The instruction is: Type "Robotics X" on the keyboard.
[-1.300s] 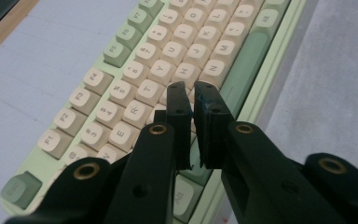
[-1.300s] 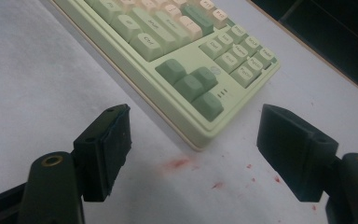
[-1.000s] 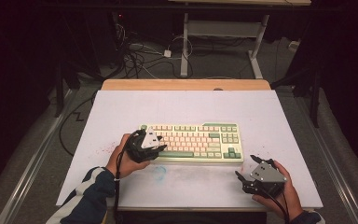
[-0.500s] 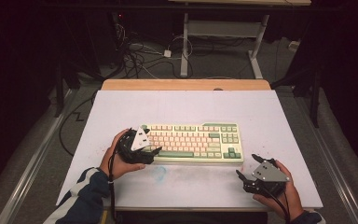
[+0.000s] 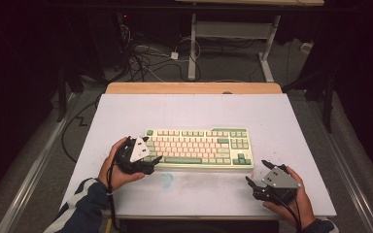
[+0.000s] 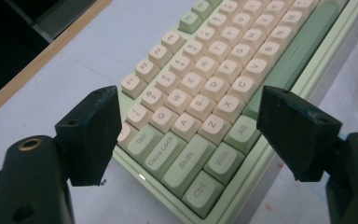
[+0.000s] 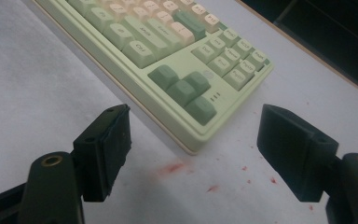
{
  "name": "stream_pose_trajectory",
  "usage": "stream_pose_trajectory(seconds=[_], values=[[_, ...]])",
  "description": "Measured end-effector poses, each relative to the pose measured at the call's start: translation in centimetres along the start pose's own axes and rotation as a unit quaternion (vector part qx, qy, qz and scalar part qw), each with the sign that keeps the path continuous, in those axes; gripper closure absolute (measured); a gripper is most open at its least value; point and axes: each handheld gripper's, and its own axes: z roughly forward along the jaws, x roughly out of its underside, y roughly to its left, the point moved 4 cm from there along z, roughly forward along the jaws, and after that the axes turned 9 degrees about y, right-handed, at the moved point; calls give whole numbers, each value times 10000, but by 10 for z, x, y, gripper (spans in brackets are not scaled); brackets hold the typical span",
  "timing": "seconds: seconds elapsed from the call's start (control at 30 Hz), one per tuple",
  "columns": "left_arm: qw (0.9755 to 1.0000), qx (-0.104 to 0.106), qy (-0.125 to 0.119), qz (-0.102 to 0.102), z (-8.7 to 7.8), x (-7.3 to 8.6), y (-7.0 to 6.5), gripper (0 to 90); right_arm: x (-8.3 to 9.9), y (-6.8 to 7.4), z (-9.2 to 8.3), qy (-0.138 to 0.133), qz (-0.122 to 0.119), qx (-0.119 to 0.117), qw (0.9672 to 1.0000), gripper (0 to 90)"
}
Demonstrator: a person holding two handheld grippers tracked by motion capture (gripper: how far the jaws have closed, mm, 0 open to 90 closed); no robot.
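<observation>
Keyboard (image 5: pixel 199 148) lies on stained white table (image 5: pixel 189 114).

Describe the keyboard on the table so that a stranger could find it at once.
On the white table with a wooden far edge, the keyboard lies near the middle, its long side along the near edge. It is pale green with cream letter keys and darker green arrow keys at its right end. It is the only flat thing there; the left hand-held gripper sits at its left end, jaws open.

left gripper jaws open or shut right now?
Open. The left gripper has just been opening; its jaws stand wide apart over the keyboard's left end, with nothing pinched between them.
</observation>
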Motion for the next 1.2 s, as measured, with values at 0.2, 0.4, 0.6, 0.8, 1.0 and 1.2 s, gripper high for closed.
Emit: stream_pose_trajectory(seconds=[0.2,0.4,0.6,0.8,1.0,1.2], values=[[9999,-111,-26,-39,-6,7,4,207,0,0,2,3,34,-20,10000,265],[9999,-159,-8,-59,-12,16,6,207,-1,0,1,-31,76,-22,10000,265],[9997,-236,43,-105,-18,23,8,204,-2,0,2,-26,85,-14,10000,265],[9995,-264,105,-136,-25,29,10,204,-5,-2,3,-52,180,-6,9998,272],[9992,-317,153,-174,-25,32,12,198,-14,-5,7,-112,316,-165,9993,302],[9993,-309,156,-173,-24,32,12,198,-27,-6,9,-240,290,-605,9975,513]])
